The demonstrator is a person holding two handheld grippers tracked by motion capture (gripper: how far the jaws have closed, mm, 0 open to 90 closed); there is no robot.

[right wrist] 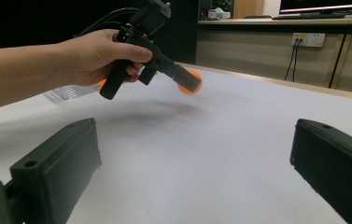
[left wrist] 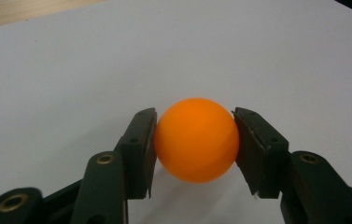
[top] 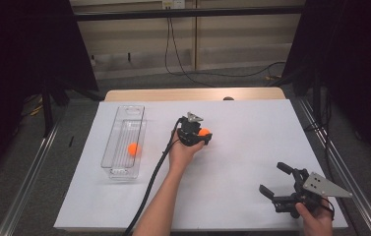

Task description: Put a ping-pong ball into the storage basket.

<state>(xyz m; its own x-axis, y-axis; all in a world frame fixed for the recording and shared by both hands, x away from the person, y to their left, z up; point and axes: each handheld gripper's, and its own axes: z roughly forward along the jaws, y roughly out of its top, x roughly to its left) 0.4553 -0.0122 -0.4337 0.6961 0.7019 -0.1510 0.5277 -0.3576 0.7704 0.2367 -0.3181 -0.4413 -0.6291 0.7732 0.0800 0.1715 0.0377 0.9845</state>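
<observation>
My left gripper (top: 203,133) is shut on an orange ball (left wrist: 196,139), its two pads pressing the ball's sides, and it holds the ball a little above the white sheet (top: 242,147) near the table's middle. The right gripper view shows that gripper (right wrist: 190,84) lifted off the sheet with the ball (right wrist: 190,86) at its tip. A second orange ball (top: 133,149) lies inside the clear plastic bin (top: 111,169) at the left. Near the front right corner my right gripper (top: 271,179) stands open above the sheet, nothing between its jaws.
The clear bin is long and narrow and runs front to back along the sheet's left side. The wooden table edge (top: 193,93) shows beyond the sheet. Dark stands and floor cables (top: 183,69) lie behind the table.
</observation>
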